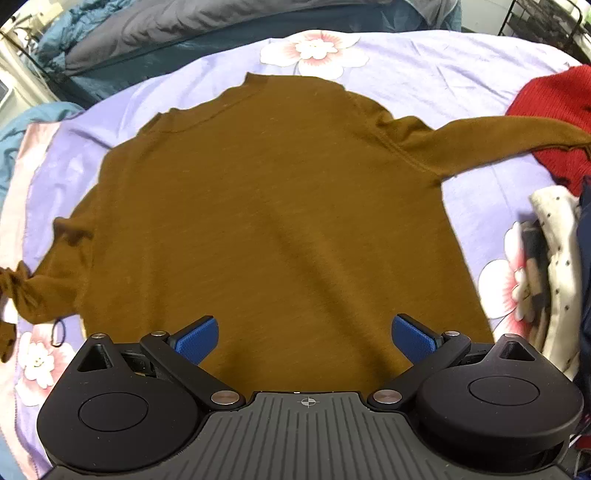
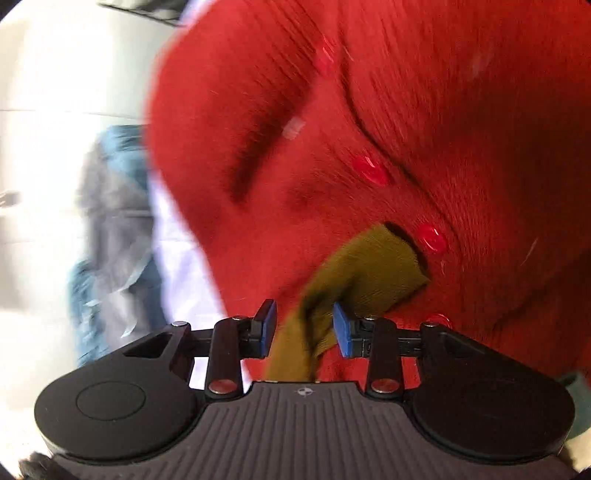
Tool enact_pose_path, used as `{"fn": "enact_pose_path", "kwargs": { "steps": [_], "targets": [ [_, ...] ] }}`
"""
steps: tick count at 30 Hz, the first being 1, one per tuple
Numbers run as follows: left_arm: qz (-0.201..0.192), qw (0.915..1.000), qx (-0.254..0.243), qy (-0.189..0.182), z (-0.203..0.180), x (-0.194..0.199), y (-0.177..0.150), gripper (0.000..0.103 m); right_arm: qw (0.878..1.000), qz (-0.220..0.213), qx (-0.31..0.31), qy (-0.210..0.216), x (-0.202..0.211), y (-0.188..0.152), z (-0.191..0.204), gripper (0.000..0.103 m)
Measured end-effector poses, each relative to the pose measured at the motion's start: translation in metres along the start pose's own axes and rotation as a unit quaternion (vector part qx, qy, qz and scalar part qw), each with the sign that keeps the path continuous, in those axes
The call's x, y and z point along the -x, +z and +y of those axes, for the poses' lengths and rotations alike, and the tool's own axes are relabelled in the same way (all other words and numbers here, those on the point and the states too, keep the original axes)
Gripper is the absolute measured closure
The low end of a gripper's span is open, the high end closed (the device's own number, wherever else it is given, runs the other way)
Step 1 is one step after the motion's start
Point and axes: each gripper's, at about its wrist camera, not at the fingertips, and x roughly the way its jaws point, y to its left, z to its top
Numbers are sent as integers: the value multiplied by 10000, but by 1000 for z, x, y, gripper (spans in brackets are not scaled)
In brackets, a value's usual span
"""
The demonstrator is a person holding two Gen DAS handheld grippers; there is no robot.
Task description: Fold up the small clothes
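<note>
A brown long-sleeved top (image 1: 266, 206) lies flat on the lilac flowered bedsheet (image 1: 424, 62), hem toward me, sleeves spread left and right. My left gripper (image 1: 304, 338) is open and empty, just above the hem. In the right wrist view the end of the brown sleeve (image 2: 373, 266) lies on a red knitted cardigan (image 2: 443, 129) with red buttons. My right gripper (image 2: 304, 325) has its jaws partly apart with the sleeve cloth between them; the pads do not visibly press it. The view is blurred.
The red cardigan (image 1: 554, 118) lies at the right edge of the sheet, under the sleeve end. A pile of clothes, white dotted (image 1: 557, 266) and dark blue, sits at the right. A grey and teal duvet (image 1: 155, 29) lies behind. A black hair tie (image 1: 58, 332) lies at left.
</note>
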Motion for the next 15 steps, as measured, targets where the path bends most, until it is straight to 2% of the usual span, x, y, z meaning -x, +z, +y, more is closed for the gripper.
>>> {"fn": "enact_pose_path", "kwargs": {
  "steps": [2, 3, 5, 7, 10, 11, 12, 13, 15],
  "targets": [
    [36, 10000, 46, 32, 4, -1, -5, 0, 9996, -147, -70, -236, -8, -8, 1, 86],
    [71, 9999, 94, 26, 7, -2, -8, 0, 9992, -245, -39, -299, -8, -13, 2, 90],
    [124, 9997, 233, -7, 14, -4, -14, 0, 9988, -379, 150, -268, -11, -20, 1, 95],
    [213, 9991, 352, -50, 19, -7, -21, 0, 9976, -479, 409, -275, -9, -28, 5, 96],
    [362, 9985, 401, -64, 26, -13, -29, 0, 9862, -853, 1414, 71, 5, -44, 36, 96],
    [377, 9985, 384, -43, 27, -13, -29, 0, 9772, -1066, 1783, 439, 18, -51, 50, 96],
    [359, 9987, 349, -21, 27, -13, -30, 0, 9622, -1308, 2172, 996, 36, -59, 65, 96],
    [311, 9991, 305, -2, 28, -11, -30, 0, 9403, -1543, 2579, 1598, 56, -69, 79, 97],
    [191, 9995, 244, 16, 29, -8, -29, 0, 8848, -1856, 3380, 2617, 94, -93, 104, 97]
  ]
}}
